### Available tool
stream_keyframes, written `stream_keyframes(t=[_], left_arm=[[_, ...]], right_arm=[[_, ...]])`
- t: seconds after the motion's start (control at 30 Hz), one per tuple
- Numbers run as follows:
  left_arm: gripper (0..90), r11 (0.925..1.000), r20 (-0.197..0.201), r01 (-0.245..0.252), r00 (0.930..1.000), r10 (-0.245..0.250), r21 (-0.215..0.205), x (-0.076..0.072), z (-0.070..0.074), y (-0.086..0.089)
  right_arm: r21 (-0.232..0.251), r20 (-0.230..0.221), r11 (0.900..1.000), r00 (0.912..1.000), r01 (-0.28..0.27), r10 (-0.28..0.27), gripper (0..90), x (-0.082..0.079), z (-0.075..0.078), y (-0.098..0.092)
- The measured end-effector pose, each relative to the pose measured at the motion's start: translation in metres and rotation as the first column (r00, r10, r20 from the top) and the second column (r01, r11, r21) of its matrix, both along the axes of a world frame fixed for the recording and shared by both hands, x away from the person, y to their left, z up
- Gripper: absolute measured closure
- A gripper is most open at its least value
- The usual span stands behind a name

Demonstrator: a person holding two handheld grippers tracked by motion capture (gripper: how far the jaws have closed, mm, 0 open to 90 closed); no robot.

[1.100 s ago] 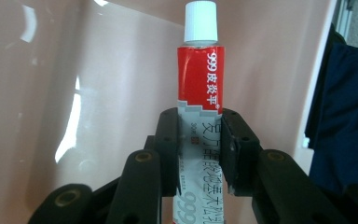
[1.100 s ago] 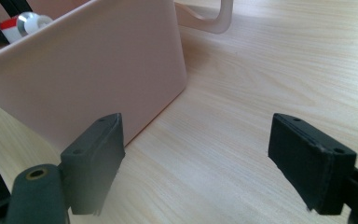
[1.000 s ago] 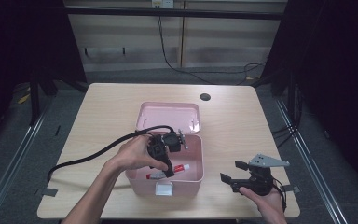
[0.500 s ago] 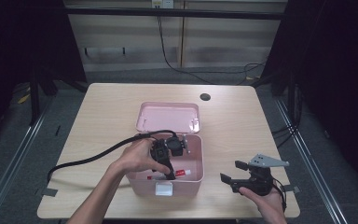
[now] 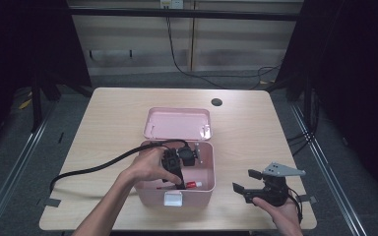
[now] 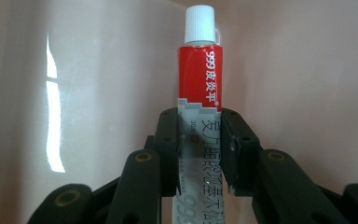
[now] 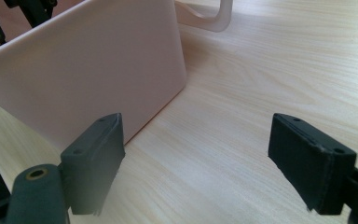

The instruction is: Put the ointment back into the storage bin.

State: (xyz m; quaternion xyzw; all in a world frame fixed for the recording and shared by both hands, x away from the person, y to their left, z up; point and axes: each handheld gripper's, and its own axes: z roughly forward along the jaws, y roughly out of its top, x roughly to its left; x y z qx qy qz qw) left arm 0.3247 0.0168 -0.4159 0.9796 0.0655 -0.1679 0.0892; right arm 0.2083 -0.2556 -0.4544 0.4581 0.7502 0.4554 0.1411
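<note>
A pink box (image 5: 204, 189) stands open on the table, its lid (image 5: 177, 124) lying flat behind it. Inside the box my left gripper (image 5: 179, 182) is shut on a red and white ointment tube (image 6: 199, 98) with a white cap; the jaws clamp the tube's white lower half. The tube (image 5: 193, 185) lies near the box's front wall. My right gripper (image 5: 248, 183) rests on the table to the right of the box, open, with nothing between its fingers. In the right gripper view the box's pink side wall (image 7: 88, 65) stands just ahead on the left.
The wooden table (image 5: 108, 123) has a round black grommet hole (image 5: 216, 102) near its back edge. The left gripper's black cable (image 5: 93, 164) trails across the table to the left. The box carries a white latch (image 5: 173, 198) on its front.
My left gripper has dipped a little deeper and forward into the box, holding the tube. The right gripper has stayed put.
</note>
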Motion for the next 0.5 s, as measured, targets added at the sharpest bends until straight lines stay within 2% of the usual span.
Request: stream_keyframes(t=[0.23, 0.5], left_arm=[[70.4, 1.0000, -0.010, 0.001, 1.0000, -0.001, 0.008, 0.001, -0.004, -0.002], [70.3, 0.9996, -0.019, 0.013, 0.9997, -0.013, 0.025, 0.000, -0.015, -0.007]], right_arm=[[0.002, -0.001, 1.000, 1.0000, -0.001, 0.001, 18.0, 0.000, 0.000, 0.000], [-0.002, -0.002, 1.000, 1.0000, 0.002, -0.002, 18.0, 0.000, 0.000, 0.000]])
